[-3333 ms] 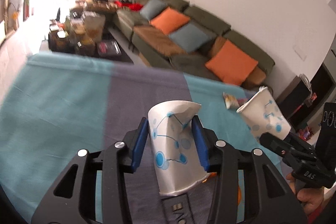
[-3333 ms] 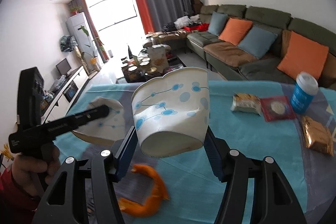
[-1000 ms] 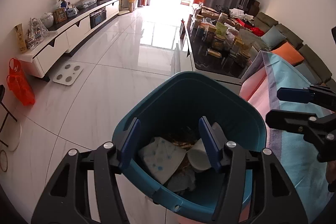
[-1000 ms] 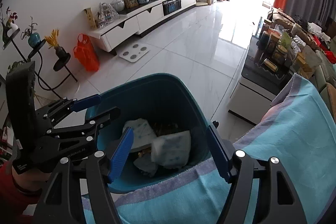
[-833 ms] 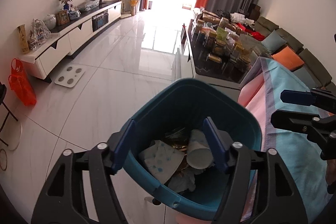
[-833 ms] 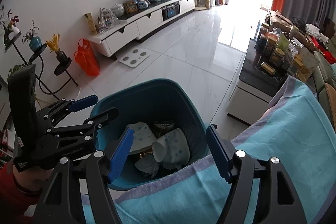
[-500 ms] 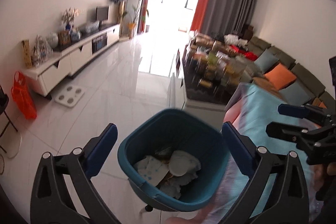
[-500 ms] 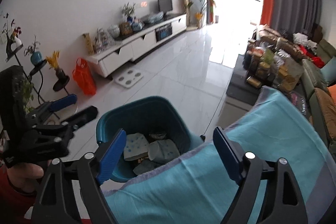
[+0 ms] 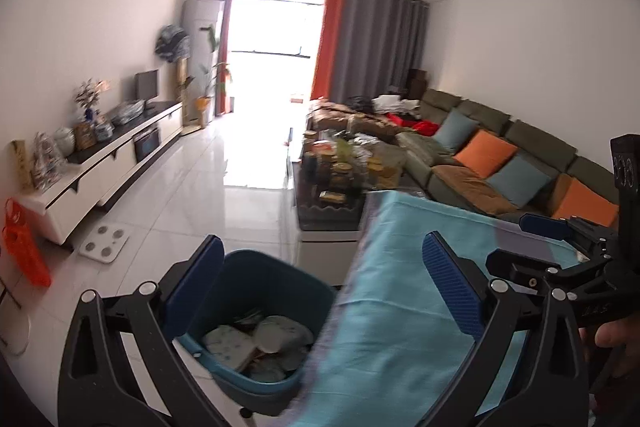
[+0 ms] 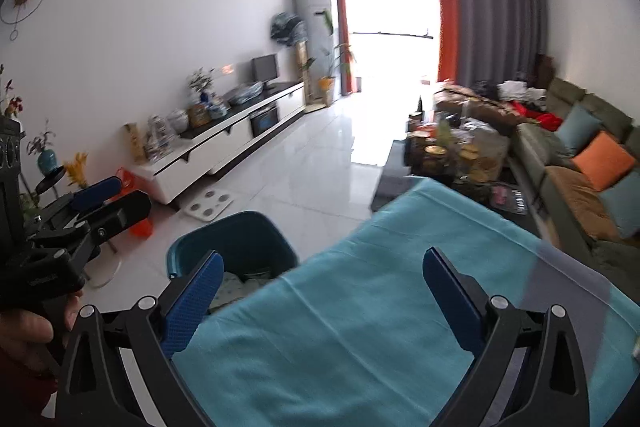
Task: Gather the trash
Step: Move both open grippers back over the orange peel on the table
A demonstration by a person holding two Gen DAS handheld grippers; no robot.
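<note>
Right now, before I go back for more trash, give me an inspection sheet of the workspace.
Surface: table under a teal cloth; the part in view is bare.
Job's things: teal bin on the floor at the table's corner, holding crumpled paper cups and wrappers.
Clutter: coffee table crowded with jars and packets; white scale and orange bag on the floor.
Grippers: left gripper open, empty, over bin and table edge; right gripper open, empty, over the cloth.
Cables: nothing seen.
Surroundings: white TV console, green sofa with orange and blue cushions, bright window.
</note>
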